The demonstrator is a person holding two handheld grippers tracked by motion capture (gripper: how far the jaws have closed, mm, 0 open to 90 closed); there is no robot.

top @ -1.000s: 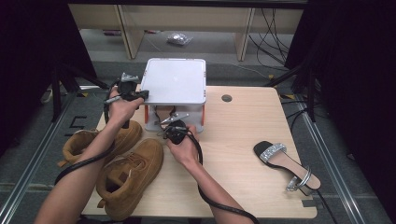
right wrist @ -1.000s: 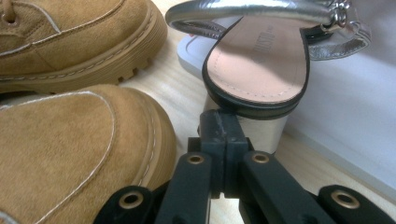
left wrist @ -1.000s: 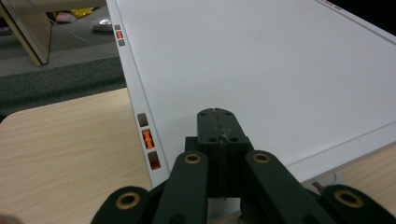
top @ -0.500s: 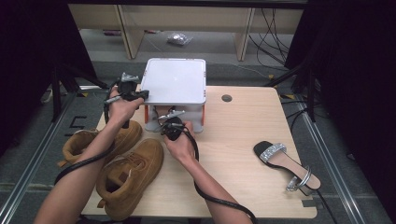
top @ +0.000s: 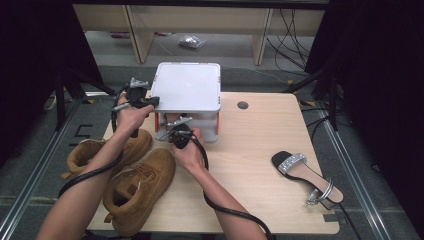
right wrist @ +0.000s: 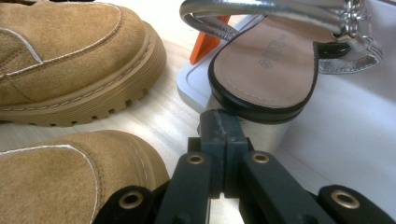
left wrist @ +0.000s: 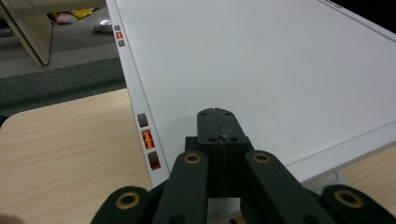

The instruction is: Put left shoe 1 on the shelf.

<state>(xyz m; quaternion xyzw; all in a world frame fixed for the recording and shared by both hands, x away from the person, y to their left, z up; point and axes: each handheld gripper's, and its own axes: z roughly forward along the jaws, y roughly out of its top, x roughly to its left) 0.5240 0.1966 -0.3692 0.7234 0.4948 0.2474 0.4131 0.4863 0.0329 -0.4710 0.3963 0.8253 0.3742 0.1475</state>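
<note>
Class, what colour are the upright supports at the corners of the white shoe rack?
Orange. The support shows best in the right gripper view, beside the sandal's heel.

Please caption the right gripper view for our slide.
Shut fingers of right gripper at silver-strapped black-soled sandal's heel, beside tan suede boots.

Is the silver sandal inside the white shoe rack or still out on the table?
Inside: the sandal rests on the rack's lower shelf.
</note>
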